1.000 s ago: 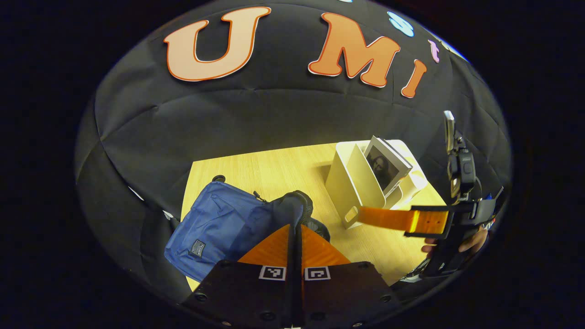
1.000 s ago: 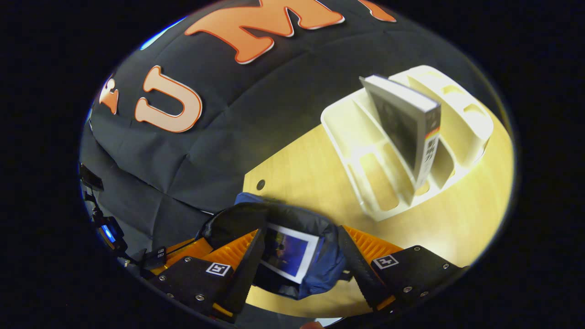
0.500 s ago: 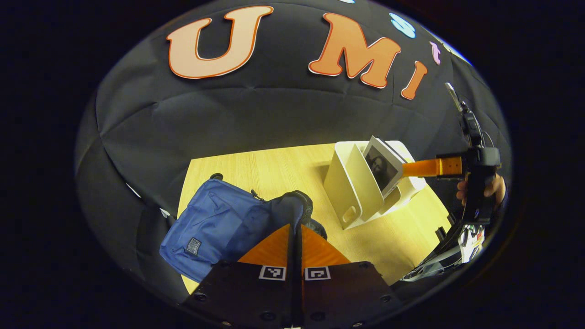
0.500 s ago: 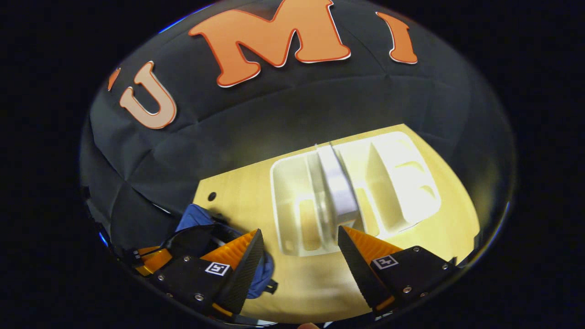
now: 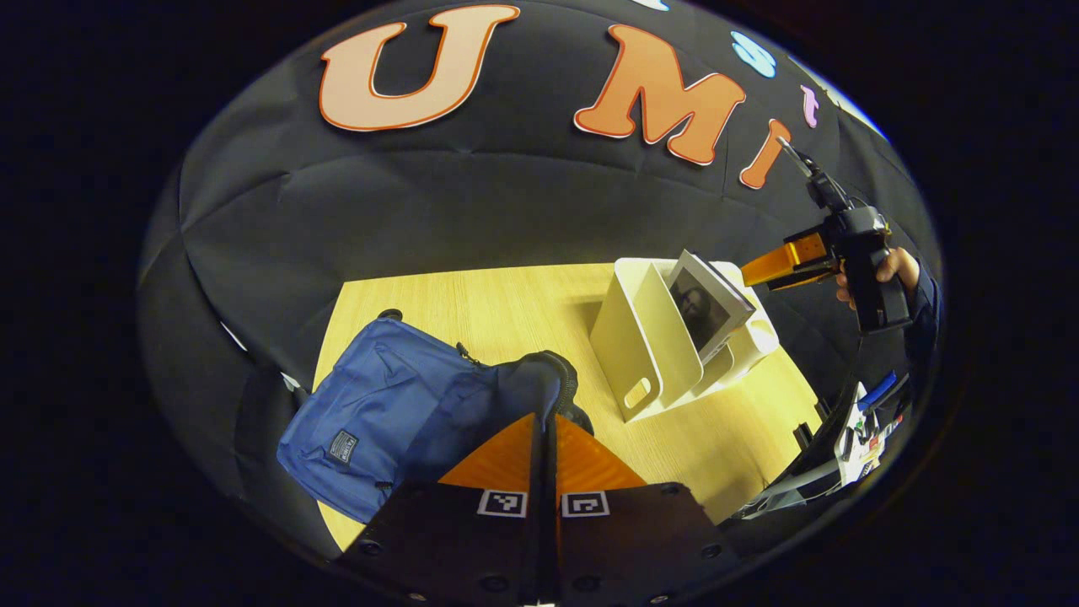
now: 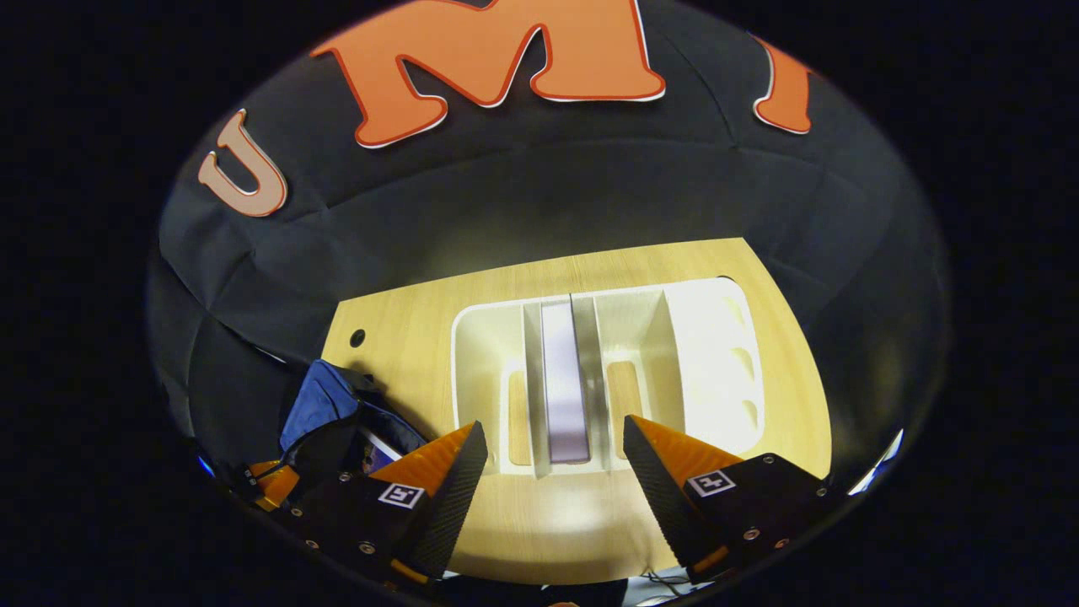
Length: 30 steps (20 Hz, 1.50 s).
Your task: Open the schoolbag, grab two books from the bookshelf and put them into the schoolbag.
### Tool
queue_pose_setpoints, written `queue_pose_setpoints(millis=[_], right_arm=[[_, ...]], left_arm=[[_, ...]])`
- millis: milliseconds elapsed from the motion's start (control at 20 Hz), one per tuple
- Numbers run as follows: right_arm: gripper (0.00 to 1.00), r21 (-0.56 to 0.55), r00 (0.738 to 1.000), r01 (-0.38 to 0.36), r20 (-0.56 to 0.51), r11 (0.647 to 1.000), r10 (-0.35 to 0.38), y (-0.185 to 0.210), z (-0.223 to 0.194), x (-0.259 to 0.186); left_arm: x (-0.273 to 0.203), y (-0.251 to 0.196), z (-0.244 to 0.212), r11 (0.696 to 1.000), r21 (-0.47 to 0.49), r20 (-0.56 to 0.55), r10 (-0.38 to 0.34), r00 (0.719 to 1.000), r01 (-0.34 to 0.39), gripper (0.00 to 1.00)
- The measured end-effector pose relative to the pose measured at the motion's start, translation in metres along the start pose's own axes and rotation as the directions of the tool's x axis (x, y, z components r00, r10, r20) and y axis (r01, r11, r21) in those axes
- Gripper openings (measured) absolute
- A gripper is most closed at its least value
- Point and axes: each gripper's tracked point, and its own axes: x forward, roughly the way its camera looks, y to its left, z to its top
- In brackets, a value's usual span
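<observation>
Risk sat nearest the left gripper (image 5: 545, 421), whose jaws were pressed together on the dark rim of the bag (image 5: 396, 417), holding its mouth open; judged from that thin bite, the cloth could slip free and the mouth sag over the book (image 6: 377, 453) already inside, a corner of which showed in the right gripper view, below and left of the jaws

Right gripper (image 6: 554, 451) had its jaws spread wide and held nothing. Straight ahead, in line with the gap between them, the second book (image 6: 563, 379) stood on edge in a middle slot of the shelf (image 6: 716, 354). In the left gripper view that book (image 5: 704, 305) leaned to one side, so a straight descent might catch a divider with one finger, or clip the cover and tip the book further

Shelf slots to either side of the book looked bare. If the jaws closed on book and divider together, the light shelf would likely lift or drag across the table (image 6: 421, 329)
</observation>
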Motion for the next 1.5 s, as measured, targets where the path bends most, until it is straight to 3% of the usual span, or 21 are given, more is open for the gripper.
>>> queue_pose_setpoints(millis=[150, 450, 550, 700, 850, 900, 950, 1100, 1500], right_arm=[[0.96, 0.017, 0.998, -0.016, -0.061, 1.0, 0.017, 0.004, 0.009, 0.016], [0.88, -0.067, 0.982, 0.049, -0.179, 0.997, -0.06, -0.008, 0.009, 0.059], [0.76, -0.094, 0.975, 0.065, -0.207, 0.993, -0.083, -0.009, 0.006, 0.068], [0.36, -0.092, 0.969, 0.074, -0.228, 0.993, -0.093, -0.008, 0.005, 0.071], [0.33, -0.089, 0.967, 0.073, -0.239, 0.993, -0.093, -0.01, 0.005, 0.07], [0.39, -0.085, 0.966, 0.076, -0.24, 0.993, -0.095, -0.01, 0.005, 0.07], [0.3, -0.082, 0.967, 0.076, -0.238, 0.994, -0.093, -0.01, 0.005, 0.068], [0.26, -0.081, 0.972, 0.048, -0.226, 0.996, -0.065, -0.009, 0.011, 0.06], [0.25, -0.019, 0.995, -0.011, -0.097, 1.0, 0.009, -0.02, 0.044, -0.012]], left_arm=[[0.003, 0.002, -0.006, 1.0, -0.026, -0.004, -0.008, 1.0, 0.007, 0.01], [0.005, 0.003, -0.014, 0.997, -0.069, -0.01, -0.021, 1.0, 0.021, 0.01], [0.005, 0.006, -0.017, 0.996, -0.082, -0.012, -0.021, 1.0, 0.02, 0.01], [0.006, 0.008, -0.02, 0.995, -0.102, -0.015, -0.021, 1.0, 0.019, 0.01], [0.008, 0.007, -0.021, 0.994, -0.111, -0.019, -0.025, 1.0, 0.023, 0.01], [0.008, 0.006, -0.022, 0.994, -0.109, -0.021, -0.026, 0.999, 0.024, 0.01], [0.009, 0.006, -0.022, 0.994, -0.108, -0.022, -0.027, 0.999, 0.024, 0.01], [0.009, 0.005, -0.021, 0.994, -0.104, -0.023, -0.029, 0.999, 0.027, 0.01], [0.01, 0.006, -0.019, 0.994, -0.103, -0.017, -0.026, 1.0, 0.024, 0.01]])
